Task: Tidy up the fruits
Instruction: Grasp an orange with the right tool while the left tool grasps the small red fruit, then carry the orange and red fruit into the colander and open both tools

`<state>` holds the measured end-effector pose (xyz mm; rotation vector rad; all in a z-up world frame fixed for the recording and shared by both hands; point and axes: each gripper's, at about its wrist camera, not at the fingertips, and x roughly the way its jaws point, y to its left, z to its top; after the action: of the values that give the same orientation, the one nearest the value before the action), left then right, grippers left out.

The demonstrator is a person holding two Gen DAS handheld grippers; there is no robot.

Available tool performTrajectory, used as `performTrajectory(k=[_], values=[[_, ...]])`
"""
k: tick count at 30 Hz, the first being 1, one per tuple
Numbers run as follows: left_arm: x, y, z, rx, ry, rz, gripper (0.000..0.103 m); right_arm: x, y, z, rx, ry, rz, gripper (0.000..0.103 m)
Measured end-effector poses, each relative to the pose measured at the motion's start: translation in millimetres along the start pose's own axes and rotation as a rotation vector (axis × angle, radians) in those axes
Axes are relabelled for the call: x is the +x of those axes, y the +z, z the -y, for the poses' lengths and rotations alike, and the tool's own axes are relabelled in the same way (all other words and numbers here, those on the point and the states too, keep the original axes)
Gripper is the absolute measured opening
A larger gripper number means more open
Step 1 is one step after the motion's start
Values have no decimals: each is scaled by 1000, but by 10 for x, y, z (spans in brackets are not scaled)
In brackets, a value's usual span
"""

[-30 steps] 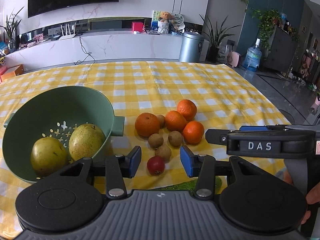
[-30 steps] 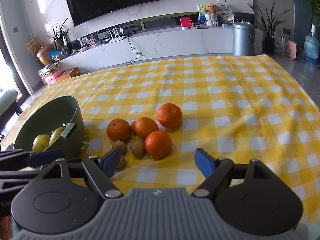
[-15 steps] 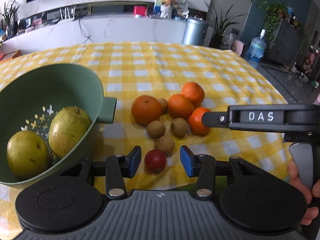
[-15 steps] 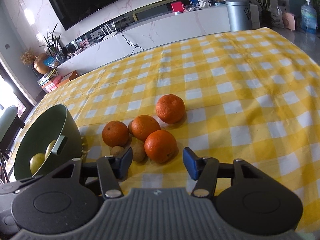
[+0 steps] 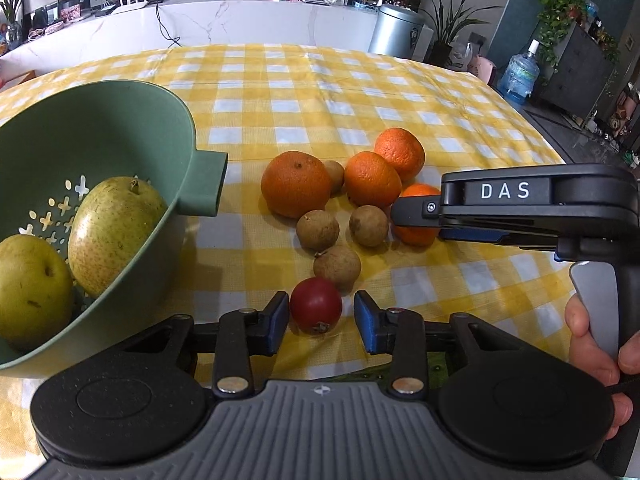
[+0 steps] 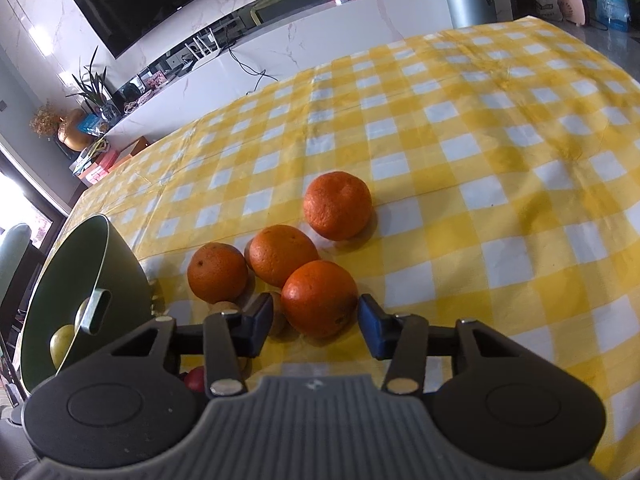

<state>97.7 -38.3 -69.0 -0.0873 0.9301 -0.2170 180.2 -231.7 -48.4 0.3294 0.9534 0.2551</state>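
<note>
Closing in over the yellow-and-white checked tablecloth (image 5: 280, 92), left gripper (image 5: 321, 322) narrowing around the small red round fruit (image 5: 316, 310), right gripper (image 6: 312, 322) narrowing around the nearest orange mandarin (image 6: 319, 298), neither pinched yet, white marble counter (image 5: 240, 24) far behind.

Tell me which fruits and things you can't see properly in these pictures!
- Nearest orange, left wrist view: partly behind the right gripper.
- Red fruit, right wrist view: mostly hidden by the gripper body.
- Pears, right wrist view: only slivers behind the colander handle.
- Colander, both views: cut off by the left edge.
</note>
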Motion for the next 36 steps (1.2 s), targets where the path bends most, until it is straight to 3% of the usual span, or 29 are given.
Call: performTrajectory(k=[7,17,25,36], values=[[14,18,1,9,1,9,31,51,18,6,16,-10,-8,40],[-159,11,52,28,-14,43,31,-24,-5,-25,-5,-47,5,39],[-497,43,39,-10,-81,79,31,-198,-78,-99,-51,-48,36,39],[-968,115,-76,-39,-112,130,30,-583,-234,-384,-222,82,173,39]])
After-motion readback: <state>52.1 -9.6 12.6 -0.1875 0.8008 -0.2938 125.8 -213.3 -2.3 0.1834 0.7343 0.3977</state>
